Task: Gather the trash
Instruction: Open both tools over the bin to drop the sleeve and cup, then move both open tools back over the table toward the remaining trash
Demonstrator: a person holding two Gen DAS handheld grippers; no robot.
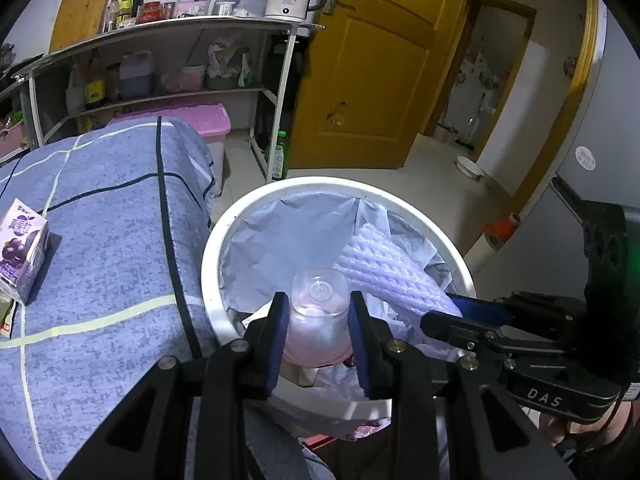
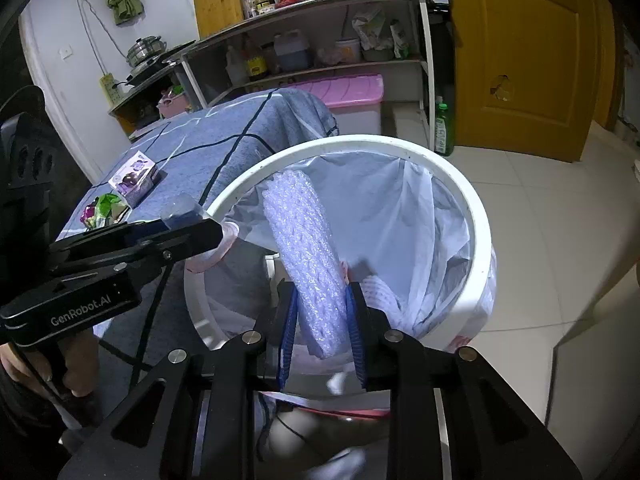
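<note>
A white round bin (image 1: 208, 260) with a pale liner bag stands beside the cloth-covered table. Over its near rim my left gripper (image 1: 319, 308) is shut on a clear plastic cup (image 1: 318, 300) with pinkish residue, its base turned away from the camera. My right gripper (image 2: 322, 312) is shut on a white foam net sleeve (image 2: 304, 248), which reaches out across the bin's (image 2: 476, 216) opening. In the left wrist view the foam sleeve (image 1: 384, 268) lies over the bag, with the right gripper (image 1: 456, 312) at its end. The left gripper (image 2: 192, 228) and cup (image 2: 180, 206) show left of the rim.
A purple juice carton (image 1: 22, 248) and green wrappers (image 2: 102, 210) lie on the blue checked cloth (image 1: 112, 220). A green bottle (image 1: 279, 156) stands on the floor by the shelf unit (image 1: 160, 32). A pink-lidded box (image 1: 200, 120) sits behind the table; a yellow door (image 1: 380, 60) is beyond.
</note>
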